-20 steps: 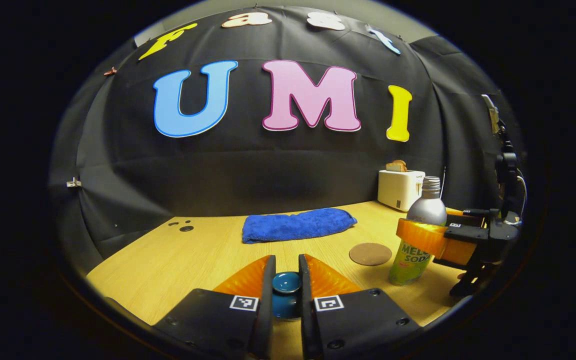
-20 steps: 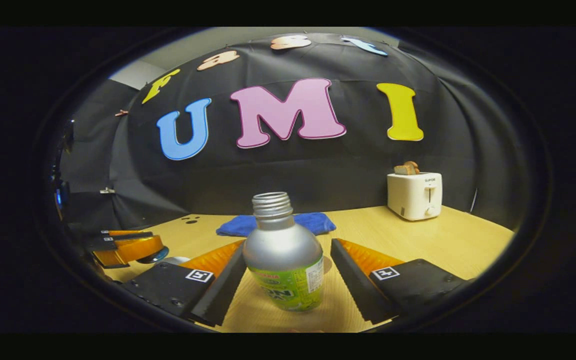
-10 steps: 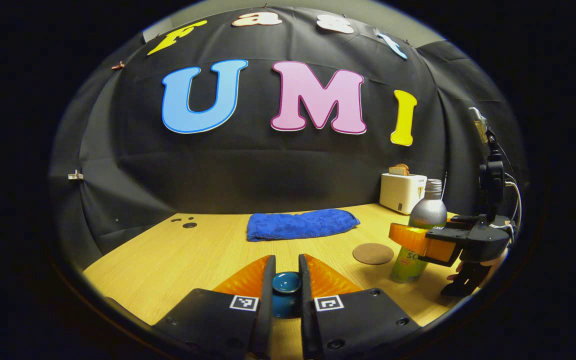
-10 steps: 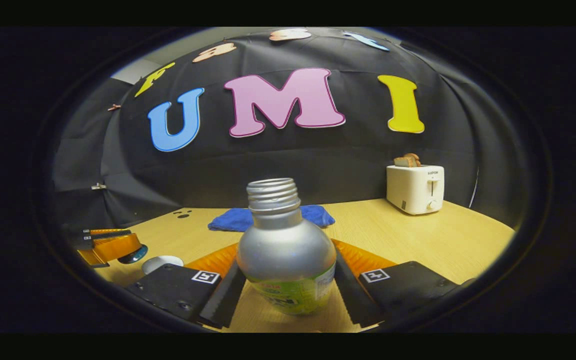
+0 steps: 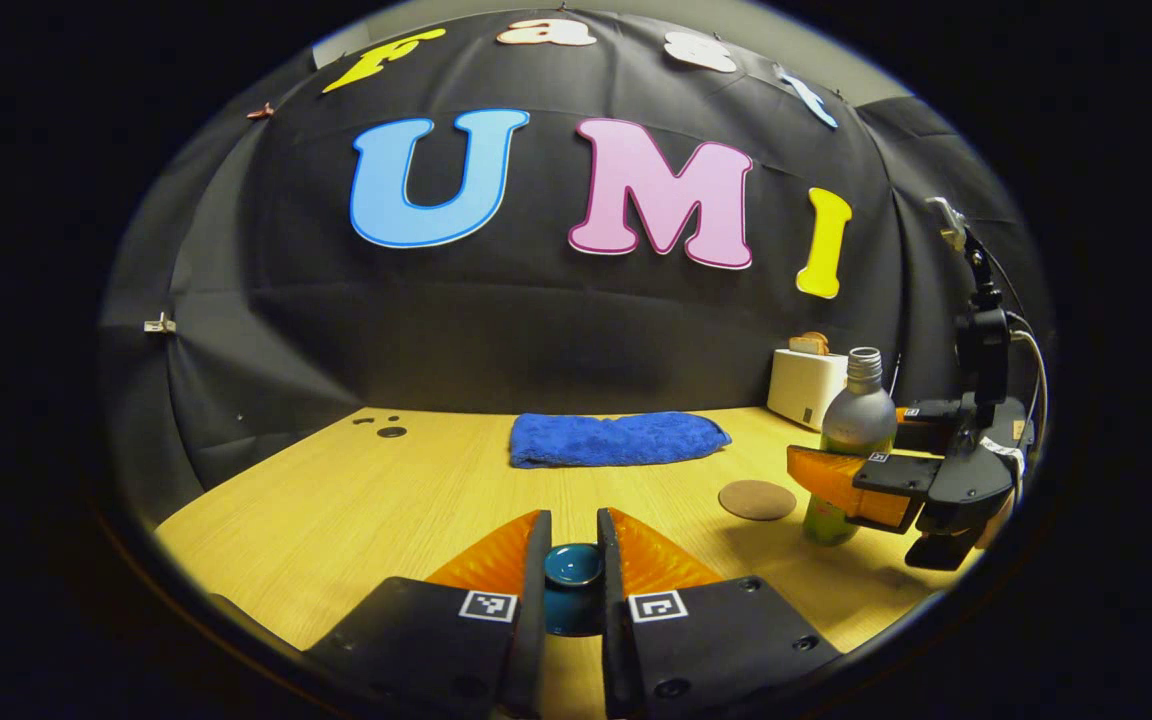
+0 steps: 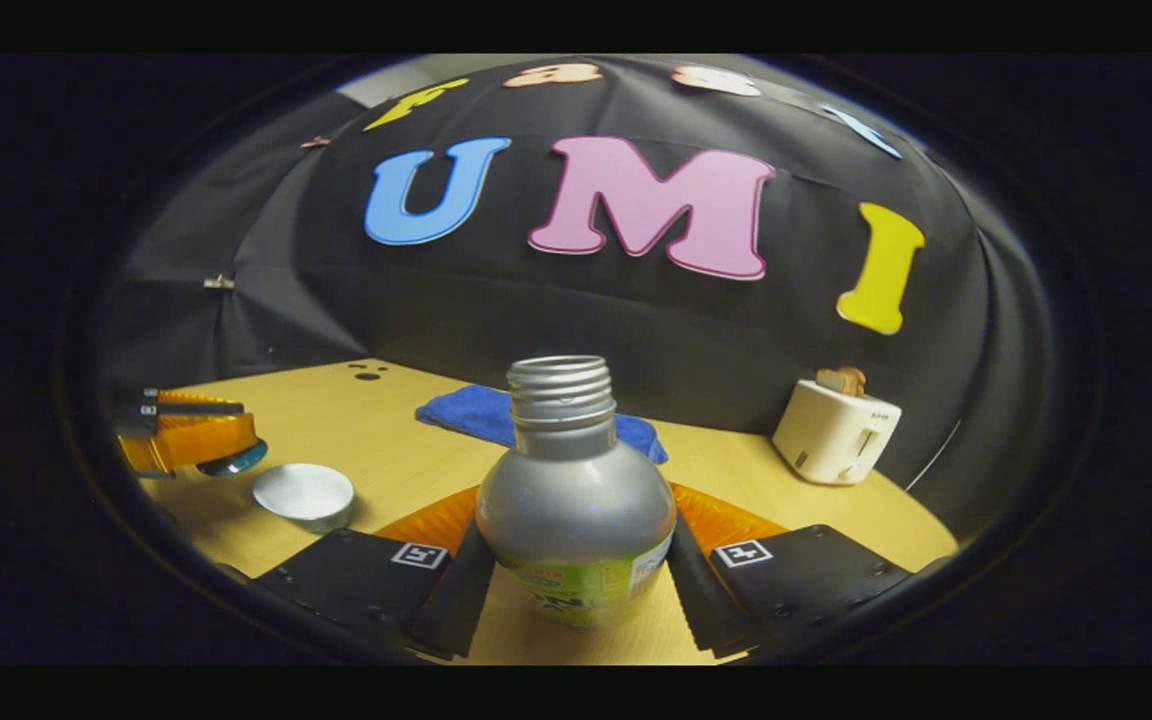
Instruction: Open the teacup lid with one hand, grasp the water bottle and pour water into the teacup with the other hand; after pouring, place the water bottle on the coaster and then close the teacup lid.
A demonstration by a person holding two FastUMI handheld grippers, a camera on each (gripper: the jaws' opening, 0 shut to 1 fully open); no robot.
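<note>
- Nearest you, your left gripper (image 5: 572,580) has its jaws clenched on the teacup lid (image 5: 573,566), which it holds off the cup — so the lid-opening step looks done.
- Your right gripper (image 6: 576,570) has its jaws pressed against both sides of the water bottle (image 6: 574,505), just under the silver shoulder; the bottle is uncapped and tilts a little. Whether its base has left the worktop (image 5: 356,500) you cannot tell from the right gripper view, though the grasp itself seems made.
- The teacup (image 6: 304,494) stands open on the worktop, to the left in the right gripper view, below the held lid and well apart from the bottle. I see no water going in, so pouring is, by my reading, the step in hand.
- Left to do: pour, set the bottle on the coaster (image 5: 757,499) — it lies bare just beside the bottle — then put the lid back.
- Farther back lie the blue towel (image 5: 618,439) and, by the wall, the toaster (image 6: 835,430) with bread in its slot.
- Count: two grippers, one lid, one teacup, one bottle, one coaster, one towel, one toaster.
</note>
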